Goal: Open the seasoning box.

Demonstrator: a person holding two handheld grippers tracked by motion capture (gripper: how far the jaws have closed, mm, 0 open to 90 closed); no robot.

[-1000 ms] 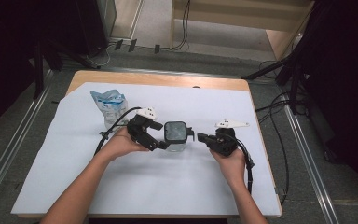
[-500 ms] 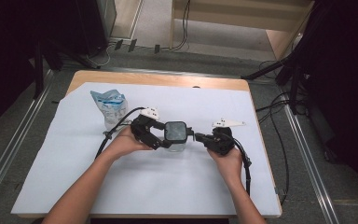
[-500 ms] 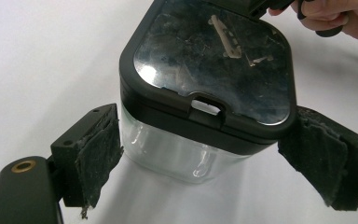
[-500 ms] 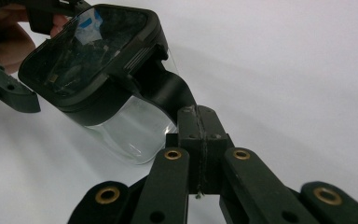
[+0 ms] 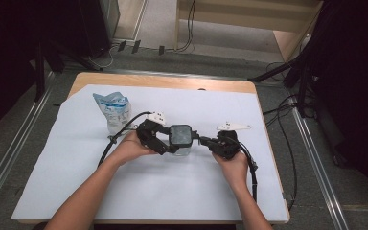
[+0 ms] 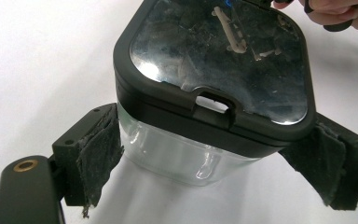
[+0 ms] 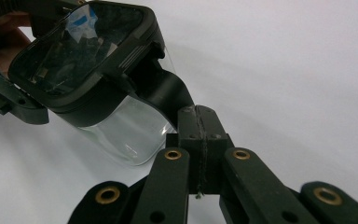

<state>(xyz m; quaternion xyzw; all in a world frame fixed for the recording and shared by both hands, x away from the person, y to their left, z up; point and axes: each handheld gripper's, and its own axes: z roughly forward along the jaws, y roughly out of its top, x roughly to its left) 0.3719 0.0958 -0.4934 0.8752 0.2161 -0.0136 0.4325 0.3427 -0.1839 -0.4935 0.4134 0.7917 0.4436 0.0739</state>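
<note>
While the clear container (image 5: 181, 143) stands near the middle of the white sheet (image 5: 172, 191), the left gripper (image 5: 165, 142) clamps its glass body from nine o'clock, pads (image 6: 98, 154) pressed on both side walls just under the dark lid (image 6: 214, 60). The right gripper (image 5: 202, 140) comes in from three o'clock with its jaws fully closed (the tips pinch the lid's latch tab (image 7: 165, 91)). A blue-and-white pouch (image 5: 112, 109) stands apart at ten o'clock.
</note>
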